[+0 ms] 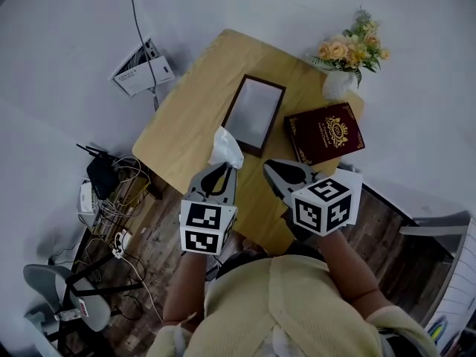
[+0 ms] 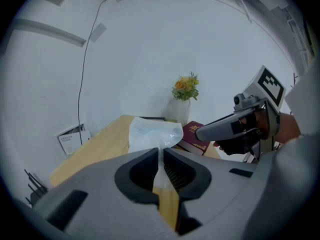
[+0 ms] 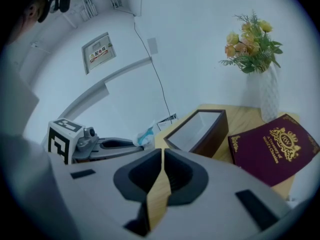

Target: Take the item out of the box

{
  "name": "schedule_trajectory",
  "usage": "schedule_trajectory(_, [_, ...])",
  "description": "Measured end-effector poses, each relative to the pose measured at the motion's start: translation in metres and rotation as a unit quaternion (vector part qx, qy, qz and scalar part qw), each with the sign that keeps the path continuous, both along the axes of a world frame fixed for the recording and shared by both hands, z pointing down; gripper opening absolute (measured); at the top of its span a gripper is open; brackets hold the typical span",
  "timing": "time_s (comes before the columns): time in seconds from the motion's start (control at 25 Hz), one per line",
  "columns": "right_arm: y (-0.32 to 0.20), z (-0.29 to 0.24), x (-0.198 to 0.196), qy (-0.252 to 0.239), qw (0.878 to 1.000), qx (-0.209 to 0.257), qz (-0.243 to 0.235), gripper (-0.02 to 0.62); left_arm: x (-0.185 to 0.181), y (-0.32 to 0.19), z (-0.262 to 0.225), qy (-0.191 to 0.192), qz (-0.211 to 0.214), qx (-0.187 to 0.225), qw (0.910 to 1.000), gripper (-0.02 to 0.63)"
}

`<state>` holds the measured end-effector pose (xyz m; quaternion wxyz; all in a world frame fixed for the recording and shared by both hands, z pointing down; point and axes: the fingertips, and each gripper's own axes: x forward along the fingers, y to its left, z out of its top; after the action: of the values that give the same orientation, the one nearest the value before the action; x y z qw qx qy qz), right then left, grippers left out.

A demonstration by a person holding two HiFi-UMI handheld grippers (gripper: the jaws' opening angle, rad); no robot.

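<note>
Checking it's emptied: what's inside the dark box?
From above, only pale lining shows inside the box; no item. In the right gripper view its near wall hides some floor. The white bag is outside, in the left gripper.

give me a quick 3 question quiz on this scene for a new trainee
1. True or false: the left tool is shut on the clear plastic packet.
2. What can be seen inside the open box? A) a cup B) nothing but its white lining C) flowers
3. Which tool is shut with nothing between its jaws?
Key: 1 true; 2 B; 3 the right tool.
</note>
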<state>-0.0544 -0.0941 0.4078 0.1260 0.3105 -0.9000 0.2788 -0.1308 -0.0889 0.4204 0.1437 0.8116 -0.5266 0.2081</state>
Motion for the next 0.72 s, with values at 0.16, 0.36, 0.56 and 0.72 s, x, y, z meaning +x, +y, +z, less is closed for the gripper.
schedule_trajectory(0.16, [0.008,0.0,-0.002,0.002,1.0,-0.001,0.004,0.032,-0.005,0.009,0.0,0.048,-0.019,-0.013,0.9986,0.051])
schedule_trajectory(0.36, [0.014,0.001,-0.001,0.002,1.0,0.001,0.013,0.032,-0.009,0.018,0.003,0.062,-0.032,-0.019,0.9974,0.051])
schedule_trajectory(0.56, [0.02,0.002,0.002,0.006,1.0,0.005,0.018,0.031,-0.008,0.026,0.006,0.072,-0.037,-0.021,0.9965,0.051])
schedule_trajectory(0.72, [0.024,0.001,0.005,0.005,1.0,0.007,0.026,0.029,-0.011,0.028,-0.001,0.075,-0.044,-0.011,0.9961,0.051])
